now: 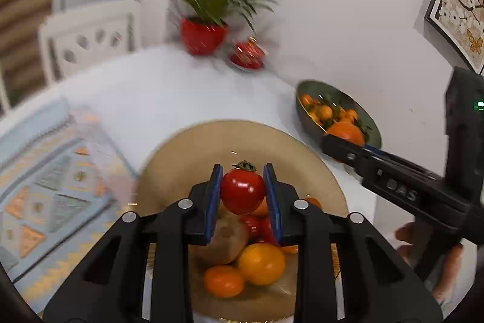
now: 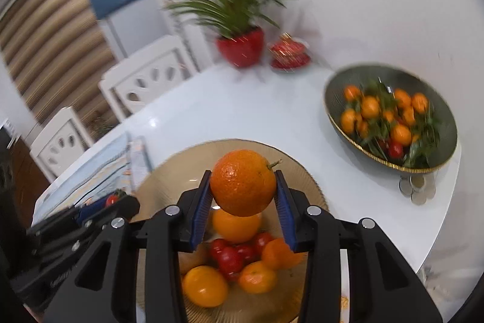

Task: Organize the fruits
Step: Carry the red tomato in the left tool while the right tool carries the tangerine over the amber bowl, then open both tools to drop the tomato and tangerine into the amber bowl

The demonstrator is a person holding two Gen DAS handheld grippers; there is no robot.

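My left gripper is shut on a red tomato with a green stem, held above the tan ribbed plate. On that plate lie a kiwi, oranges and more tomatoes. My right gripper is shut on a large orange over the same tan plate, where oranges and red tomatoes are piled. A dark green bowl at the right holds small leafy mandarins and a tomato. In the left wrist view the right gripper reaches beside the green bowl.
A patterned blue placemat lies left of the plate on the white table. A potted plant in a red pot and a red ornament stand at the back wall. Coins sit by the bowl. White chairs stand behind.
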